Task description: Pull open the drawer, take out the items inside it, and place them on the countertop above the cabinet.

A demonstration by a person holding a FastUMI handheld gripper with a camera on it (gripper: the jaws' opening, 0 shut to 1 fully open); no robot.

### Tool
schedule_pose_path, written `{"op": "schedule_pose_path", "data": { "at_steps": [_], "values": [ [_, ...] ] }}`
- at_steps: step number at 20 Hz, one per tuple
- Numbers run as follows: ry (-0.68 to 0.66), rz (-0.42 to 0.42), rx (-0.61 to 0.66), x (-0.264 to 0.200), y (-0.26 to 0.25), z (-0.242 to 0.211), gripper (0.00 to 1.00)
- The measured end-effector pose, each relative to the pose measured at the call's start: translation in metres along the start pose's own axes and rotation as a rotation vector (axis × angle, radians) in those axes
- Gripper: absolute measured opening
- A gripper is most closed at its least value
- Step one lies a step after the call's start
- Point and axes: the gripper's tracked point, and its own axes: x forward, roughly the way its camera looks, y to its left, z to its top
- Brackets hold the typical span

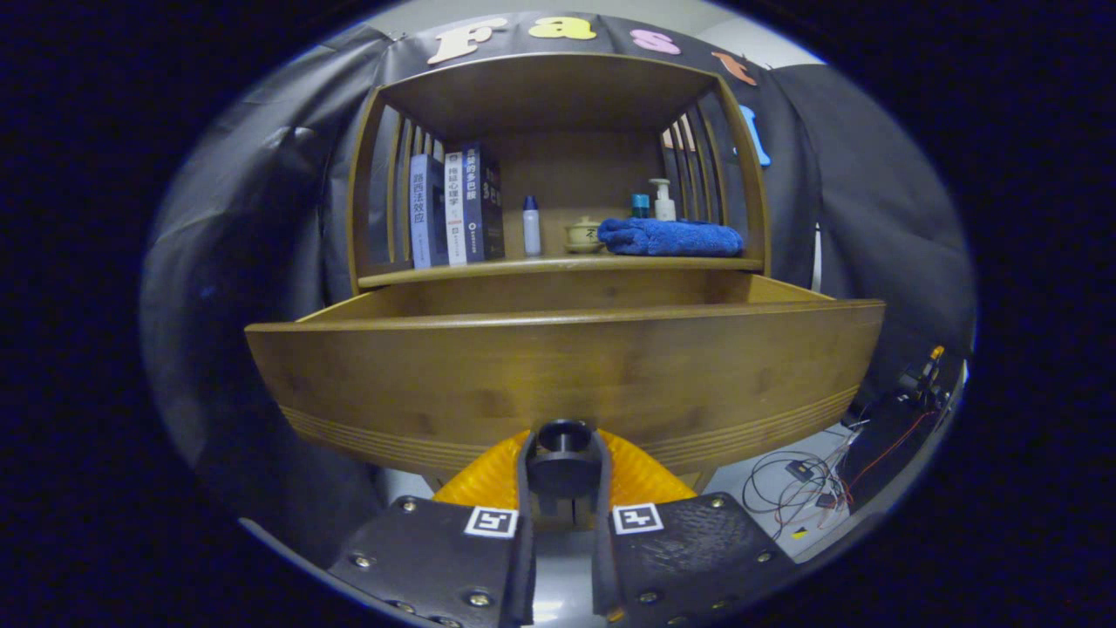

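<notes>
Black cloth hangs behind a wooden cabinet [558, 157], whose open shelf space has slatted sides and a flat top. On the bench [558, 266] — the countertop above the drawer — stand three books [455, 212] upright at the left, then a small white bottle with a blue cap [531, 226], a small lidded cup [582, 235], and a folded blue towel [670, 236] at the right. Behind the towel rise a white pump bottle [663, 201] and a teal-capped container [641, 205].

Below the bench the drawer [567, 366] is pulled out toward the camera; its wide wooden front sits just ahead of the fingers, and its inside is hidden from this low angle. A dark round knob [563, 453] sticks out from the lower middle of the drawer front. The gripper [563, 501] is closed on this knob — both fingers [523, 488] press against its sides. Beyond the drawer's right end, tangled wires [811, 488] lie on a pale floor.
</notes>
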Motion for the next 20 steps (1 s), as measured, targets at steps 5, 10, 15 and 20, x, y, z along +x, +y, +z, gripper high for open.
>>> {"op": "schedule_pose_path", "data": {
  "at_steps": [5,10,15,20],
  "values": [
    [0.009,0.005,-0.013,-0.013,-0.001,-0.006,0.26],
    [0.002,0.016,-0.040,-0.016,-0.001,-0.003,0.26],
    [0.083,-0.019,-0.079,-0.020,-0.004,-0.005,0.33],
    [0.007,-0.058,-0.081,-0.050,0.000,0.065,0.81]
  ]
}}
